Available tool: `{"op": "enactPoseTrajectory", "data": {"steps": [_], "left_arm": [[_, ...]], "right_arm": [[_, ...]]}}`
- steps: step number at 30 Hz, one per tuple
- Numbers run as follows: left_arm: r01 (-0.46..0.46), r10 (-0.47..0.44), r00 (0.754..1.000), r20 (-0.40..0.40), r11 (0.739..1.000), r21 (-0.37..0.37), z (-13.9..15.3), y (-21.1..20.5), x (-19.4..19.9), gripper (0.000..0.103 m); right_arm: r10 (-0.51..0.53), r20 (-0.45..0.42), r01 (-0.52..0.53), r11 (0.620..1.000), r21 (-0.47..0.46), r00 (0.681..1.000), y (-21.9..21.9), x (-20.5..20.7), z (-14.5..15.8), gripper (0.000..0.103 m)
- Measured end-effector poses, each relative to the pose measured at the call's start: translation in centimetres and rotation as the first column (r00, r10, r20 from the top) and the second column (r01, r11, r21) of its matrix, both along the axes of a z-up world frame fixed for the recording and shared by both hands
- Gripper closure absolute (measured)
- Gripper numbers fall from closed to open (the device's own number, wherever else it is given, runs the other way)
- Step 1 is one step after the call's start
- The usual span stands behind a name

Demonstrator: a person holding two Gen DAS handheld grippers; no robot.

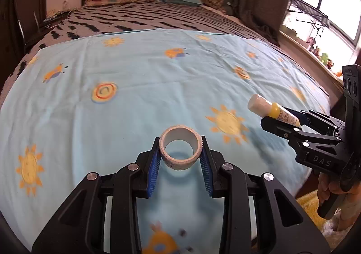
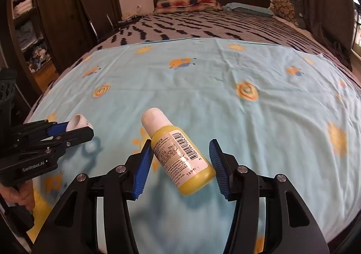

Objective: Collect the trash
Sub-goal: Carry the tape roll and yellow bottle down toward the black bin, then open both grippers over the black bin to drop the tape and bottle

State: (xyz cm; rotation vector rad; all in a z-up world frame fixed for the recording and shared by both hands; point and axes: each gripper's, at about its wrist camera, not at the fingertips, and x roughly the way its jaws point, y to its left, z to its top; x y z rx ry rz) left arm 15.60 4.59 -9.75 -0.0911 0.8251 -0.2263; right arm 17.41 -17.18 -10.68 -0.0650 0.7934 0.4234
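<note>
My left gripper is shut on a white tape roll, held by its sides above the light blue sheet. It also shows at the left of the right wrist view, with the roll between its blue pads. My right gripper is shut on a small yellow bottle with a white cap and barcode label, tilted, its cap pointing up-left. In the left wrist view the right gripper holds the bottle at the right, above the bed.
The sheet with sun prints covers the near half of a bed with a striped blanket. Pillows lie by the dark headboard. A wardrobe stands left, and a window sill with small items is on the right.
</note>
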Motion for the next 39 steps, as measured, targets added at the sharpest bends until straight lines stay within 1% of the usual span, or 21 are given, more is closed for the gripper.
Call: {"op": "enactPoseTrajectory", "data": {"steps": [4,8,11,15,19,21,24,27,29,33,37,39], "left_arm": [[0.028,-0.029,0.999,0.037,0.999,0.029,-0.1,-2.1,-3.6,0.072],[0.073,-0.075,0.995,0.062,0.997,0.024,-0.3,-4.0,-7.5,0.072],[0.11,-0.113,0.99,0.089,0.993,0.037,-0.7,-5.4,-10.4,0.072],[0.166,-0.166,0.983,0.077,0.986,0.006,-2.1,-6.9,-13.5,0.072],[0.18,-0.18,0.983,0.038,0.984,0.008,-4.0,-7.7,-15.3,0.072],[0.191,-0.191,0.982,0.006,0.982,0.012,-5.2,-8.2,-15.9,0.072],[0.207,-0.206,0.976,-0.066,0.978,-0.002,-7.7,-8.6,-16.2,0.072],[0.22,-0.218,0.967,-0.132,0.976,-0.001,-10.1,-9.2,-16.1,0.072],[0.221,-0.216,0.962,-0.165,0.975,0.015,-11.5,-9.6,-16.0,0.072],[0.229,-0.218,0.949,-0.229,0.973,0.023,-14.0,-10.4,-15.3,0.072],[0.227,-0.218,0.929,-0.3,0.974,-0.003,-16.5,-11.0,-14.6,0.072],[0.221,-0.207,0.923,-0.325,0.975,0.004,-17.7,-11.1,-14.2,0.072]], "right_arm": [[-0.021,0.03,0.02,0.999,0.027,0.999,-2.5,-4.1,0.1,0.051],[-0.05,0.059,0.046,0.996,0.07,0.997,-4.8,-8.6,-0.4,0.051],[-0.094,0.074,0.087,0.991,0.1,0.993,-6.3,-11.4,-1.1,0.051],[-0.145,0.066,0.136,0.983,0.123,0.987,-7.7,-14.4,-2.7,0.051],[-0.168,0.005,0.166,0.977,0.132,0.986,-8.4,-16.2,-5.2,0.051],[-0.18,-0.036,0.183,0.975,0.127,0.983,-8.6,-16.7,-6.9,0.051],[-0.198,-0.099,0.209,0.971,0.119,0.975,-8.8,-17.1,-9.2,0.051],[-0.212,-0.146,0.226,0.97,0.092,0.966,-9.1,-16.8,-11.1,0.051],[-0.217,-0.166,0.23,0.971,0.066,0.962,-9.0,-16.5,-12.1,0.051],[-0.222,-0.223,0.236,0.971,0.036,0.949,-8.6,-15.7,-14.1,0.051],[-0.218,-0.282,0.235,0.972,0.025,0.934,-8.2,-15.1,-16.2,0.051],[-0.215,-0.304,0.23,0.973,0.015,0.928,-8.0,-15.1,-17.3,0.051]]}}
